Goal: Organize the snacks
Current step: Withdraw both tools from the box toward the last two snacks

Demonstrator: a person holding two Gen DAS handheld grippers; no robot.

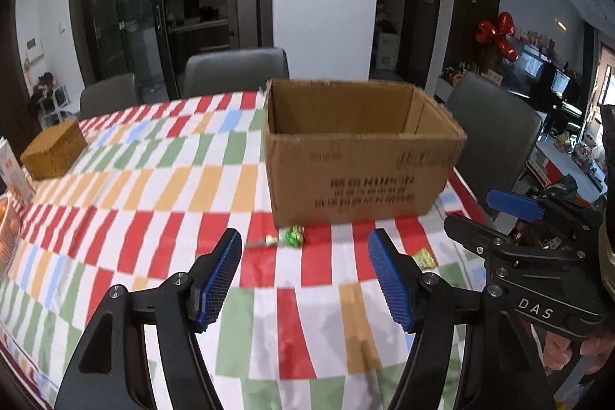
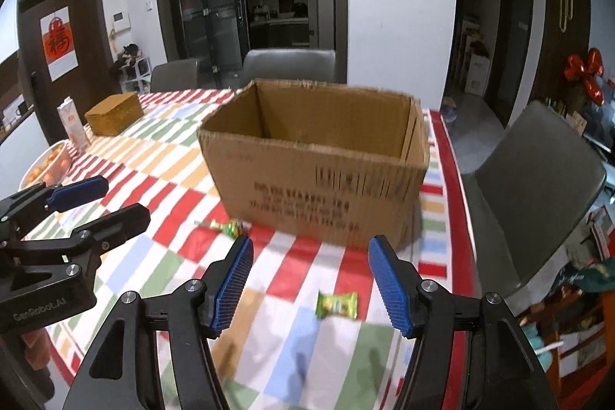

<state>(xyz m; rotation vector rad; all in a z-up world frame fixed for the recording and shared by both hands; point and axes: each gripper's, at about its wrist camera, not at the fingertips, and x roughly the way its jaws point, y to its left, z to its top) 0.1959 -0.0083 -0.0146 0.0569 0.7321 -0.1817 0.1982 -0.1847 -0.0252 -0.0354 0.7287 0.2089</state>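
An open cardboard box (image 1: 357,175) stands on the checked tablecloth; it also shows in the right wrist view (image 2: 319,187). A green-wrapped lollipop (image 1: 288,238) lies just in front of it, also seen in the right wrist view (image 2: 230,228). A small green candy packet (image 2: 336,304) lies nearer the table's right side, also in the left wrist view (image 1: 423,258). My left gripper (image 1: 305,279) is open and empty, above the cloth just short of the lollipop. My right gripper (image 2: 311,283) is open and empty, with the candy packet between its fingers' line of sight.
A woven basket (image 1: 54,150) sits at the far left of the table, with a carton (image 2: 73,125) and a bowl of oranges (image 2: 46,166) nearby. Grey chairs (image 1: 234,70) stand behind the table and at its right (image 2: 538,187). The table's right edge (image 2: 457,218) is close.
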